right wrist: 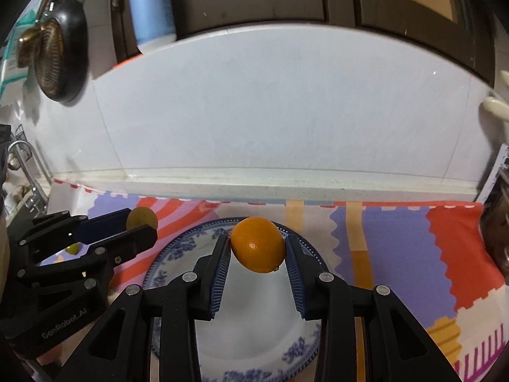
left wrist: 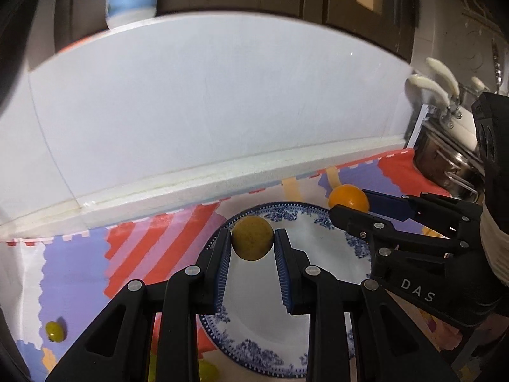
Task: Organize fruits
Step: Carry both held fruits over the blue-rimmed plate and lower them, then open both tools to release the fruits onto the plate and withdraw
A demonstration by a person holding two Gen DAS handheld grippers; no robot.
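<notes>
My left gripper (left wrist: pixel 253 242) is shut on a round yellow-brown fruit (left wrist: pixel 252 238), held above the blue-patterned white plate (left wrist: pixel 321 248). My right gripper (right wrist: pixel 257 248) is shut on an orange fruit (right wrist: pixel 257 244) over the same plate (right wrist: pixel 178 261). In the left wrist view the right gripper (left wrist: pixel 350 208) reaches in from the right with the orange fruit (left wrist: pixel 348 196) at its tips. In the right wrist view the left gripper (right wrist: pixel 140 226) comes in from the left with the yellow-brown fruit (right wrist: pixel 142 217). Small green fruits (left wrist: pixel 54 331) lie on the cloth left of the plate.
A colourful patterned cloth (right wrist: pixel 397 248) covers the counter, with a white tiled wall (right wrist: pixel 270 111) behind it. A blue bottle (right wrist: pixel 152 9) stands on the ledge above. A metal pot with utensils (left wrist: pixel 445 159) sits at the right. A faucet (right wrist: pixel 25 165) stands at the left.
</notes>
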